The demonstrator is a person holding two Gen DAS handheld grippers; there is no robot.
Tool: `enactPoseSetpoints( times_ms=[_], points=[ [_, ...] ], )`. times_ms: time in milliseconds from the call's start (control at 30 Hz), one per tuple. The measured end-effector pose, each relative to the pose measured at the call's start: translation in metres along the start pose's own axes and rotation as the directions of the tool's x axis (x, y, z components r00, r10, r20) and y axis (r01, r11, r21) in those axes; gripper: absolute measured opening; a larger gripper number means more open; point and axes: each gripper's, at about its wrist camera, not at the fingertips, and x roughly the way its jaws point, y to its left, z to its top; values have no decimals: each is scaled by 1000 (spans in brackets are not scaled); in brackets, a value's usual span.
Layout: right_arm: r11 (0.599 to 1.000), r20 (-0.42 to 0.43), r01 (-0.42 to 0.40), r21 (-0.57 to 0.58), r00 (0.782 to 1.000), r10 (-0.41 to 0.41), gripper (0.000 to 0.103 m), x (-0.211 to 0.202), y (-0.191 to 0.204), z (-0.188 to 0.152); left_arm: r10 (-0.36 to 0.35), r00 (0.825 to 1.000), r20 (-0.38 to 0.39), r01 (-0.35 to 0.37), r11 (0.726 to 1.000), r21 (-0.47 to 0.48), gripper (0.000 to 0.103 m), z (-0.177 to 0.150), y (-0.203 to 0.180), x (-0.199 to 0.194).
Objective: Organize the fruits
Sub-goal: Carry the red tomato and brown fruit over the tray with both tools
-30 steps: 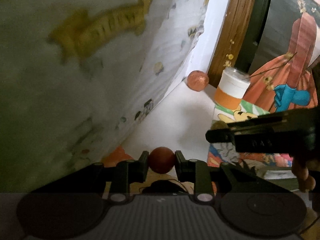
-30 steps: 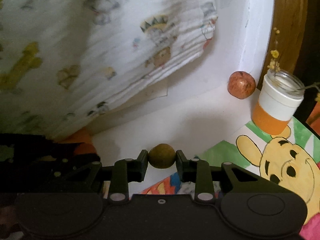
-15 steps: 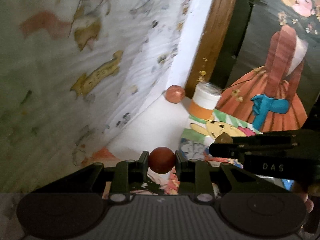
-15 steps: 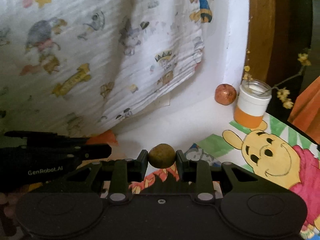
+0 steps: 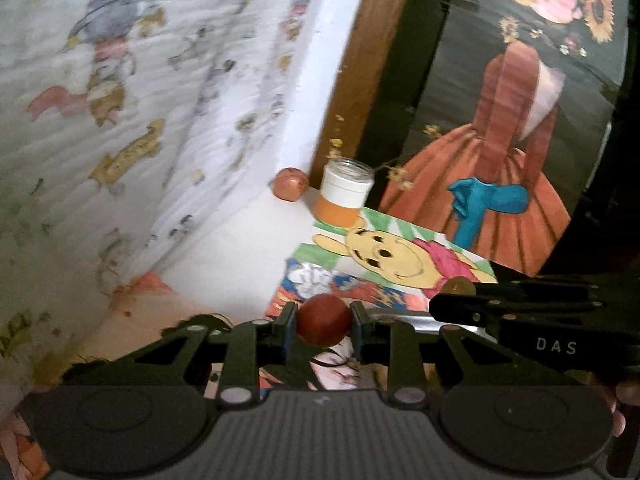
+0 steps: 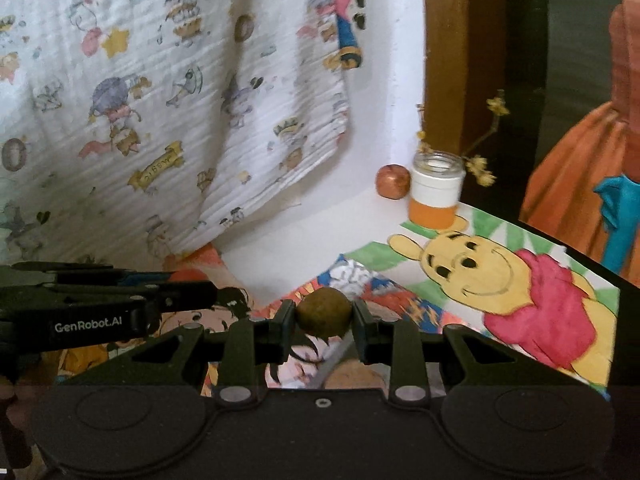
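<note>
My left gripper (image 5: 323, 324) is shut on a small dark red round fruit (image 5: 323, 319) and holds it above the drawings on the table. My right gripper (image 6: 323, 314) is shut on a small brown-green round fruit (image 6: 323, 312), also held above the drawings. Each gripper shows in the other's view: the right one (image 5: 452, 287) at the right of the left wrist view, the left one (image 6: 192, 292) at the left of the right wrist view. A reddish apple-like fruit (image 5: 290, 184) (image 6: 393, 181) sits in the far corner beside a jar.
A white and orange jar (image 5: 345, 194) (image 6: 437, 194) with dried yellow flowers stands at the back. A Winnie the Pooh drawing (image 6: 492, 280) and other drawings cover the white table (image 5: 240, 248). A printed cloth (image 6: 160, 100) hangs on the left. A painting of a woman in an orange dress (image 5: 504, 160) leans behind.
Both grippers have pulled back and up from the corner, each still holding its fruit. The apple-like fruit and jar now look farther away and more of the drawings shows.
</note>
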Motion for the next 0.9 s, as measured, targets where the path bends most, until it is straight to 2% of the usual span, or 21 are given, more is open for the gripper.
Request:
enactPoseSetpoints(
  times_ms=[433, 900],
  points=[
    [993, 30, 81, 85, 996, -83, 32, -65, -24, -48, -76, 997, -28, 78, 994, 73, 30, -26, -56, -16],
    [982, -2, 148, 119, 989, -149, 32, -94, -36, -113, -167, 980, -104, 179, 976, 124, 30, -64, -91, -15]
  ],
)
